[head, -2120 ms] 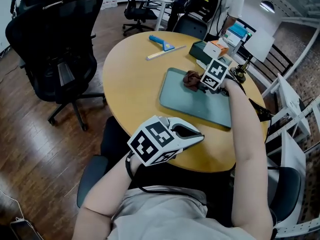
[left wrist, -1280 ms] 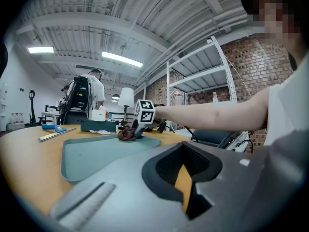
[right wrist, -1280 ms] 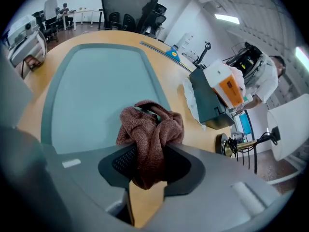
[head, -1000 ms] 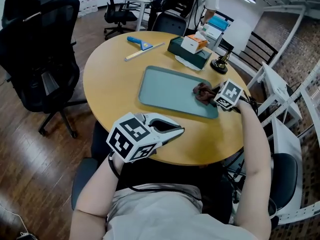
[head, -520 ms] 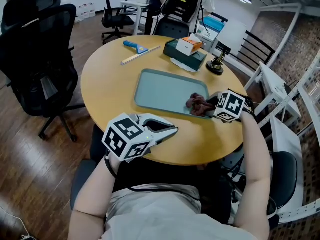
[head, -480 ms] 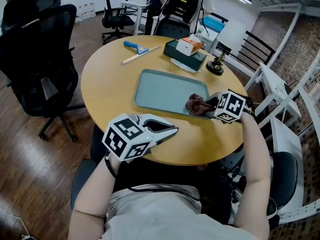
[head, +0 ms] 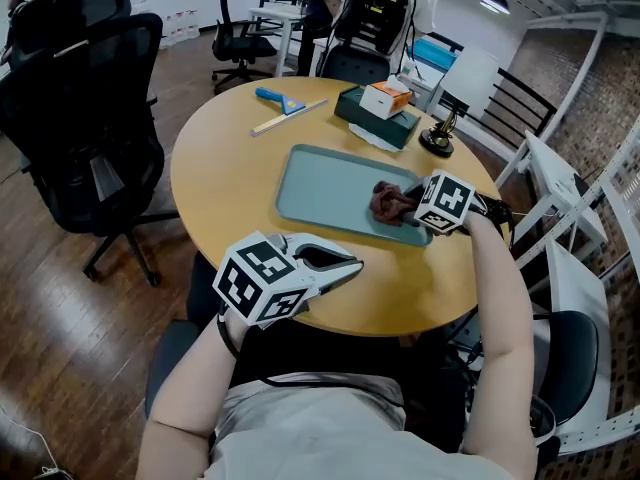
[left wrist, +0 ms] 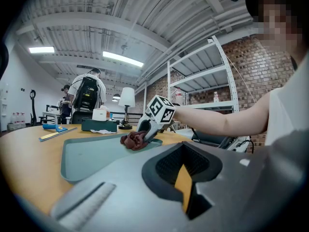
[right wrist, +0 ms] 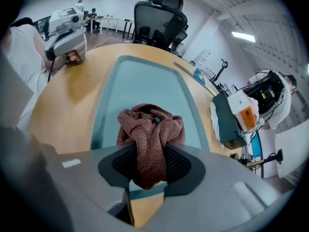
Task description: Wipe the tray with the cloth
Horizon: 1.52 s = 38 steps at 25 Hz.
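A teal tray (head: 325, 183) lies on the round wooden table (head: 230, 158). A crumpled reddish-brown cloth (head: 386, 199) rests on the tray's right end, and my right gripper (head: 404, 206) is shut on it. In the right gripper view the cloth (right wrist: 150, 129) bulges out between the jaws of that gripper (right wrist: 152, 170), with the tray (right wrist: 140, 81) stretching away beyond. My left gripper (head: 352, 265) hovers shut and empty at the table's near edge, apart from the tray. The left gripper view looks past the left gripper (left wrist: 186, 178) to the cloth (left wrist: 133, 140) on the tray (left wrist: 89, 153).
At the table's far side lie a blue-handled squeegee (head: 283, 98), a long ruler (head: 288, 116), a green box (head: 375, 115) with a small carton on it, and a small desk lamp (head: 438, 136). A black office chair (head: 90, 118) stands left. A person with a backpack (head: 385, 3) stands behind.
The right gripper has dragged the cloth along the tray from its far edge to its right end, with small back-and-forth shifts there. The left gripper has stayed put.
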Motion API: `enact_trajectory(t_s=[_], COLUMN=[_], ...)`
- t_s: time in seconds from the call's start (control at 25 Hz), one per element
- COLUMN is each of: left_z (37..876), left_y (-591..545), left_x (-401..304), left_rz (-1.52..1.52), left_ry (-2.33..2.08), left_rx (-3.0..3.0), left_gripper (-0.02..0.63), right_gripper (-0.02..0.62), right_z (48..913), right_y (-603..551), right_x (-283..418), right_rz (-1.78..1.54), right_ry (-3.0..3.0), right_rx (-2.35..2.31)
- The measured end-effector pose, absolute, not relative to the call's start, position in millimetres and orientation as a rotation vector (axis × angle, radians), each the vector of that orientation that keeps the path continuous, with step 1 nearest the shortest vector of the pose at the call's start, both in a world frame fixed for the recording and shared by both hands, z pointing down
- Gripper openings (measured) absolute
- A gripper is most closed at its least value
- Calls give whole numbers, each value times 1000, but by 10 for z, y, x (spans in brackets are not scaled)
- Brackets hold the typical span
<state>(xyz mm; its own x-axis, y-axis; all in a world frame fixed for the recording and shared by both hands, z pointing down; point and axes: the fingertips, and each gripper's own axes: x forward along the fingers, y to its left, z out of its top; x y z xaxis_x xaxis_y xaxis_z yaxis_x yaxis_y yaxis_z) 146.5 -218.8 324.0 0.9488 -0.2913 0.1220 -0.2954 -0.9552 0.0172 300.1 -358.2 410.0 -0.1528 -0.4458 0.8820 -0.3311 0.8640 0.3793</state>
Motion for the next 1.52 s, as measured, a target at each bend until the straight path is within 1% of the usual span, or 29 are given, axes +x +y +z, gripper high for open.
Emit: enact_trajectory(t_s=[0.56,0.84,1.04,1.52], left_z=[3200,3201,3199,3218], left_y=[-2200,-2186,-2180,-2201], left_x=[1445,1452,1449,1435], left_rz=[178,177,183,175], left_ry=[-466,-467,-465,-466], left_rx=[3073,3072,3074,3069], left_gripper=[2,0,2,1], right_gripper=[132,133,132,133], right_z=[4027,4024,4022,4053], right_y=[-4609,-4710,-4521,-3504], right_x=[3202,2895,2791,2528], right_rz=[-84,-104,-124,-158], right_ry=[-1683,-1746,-1742,-1868], right_rx=[873,865,804,565])
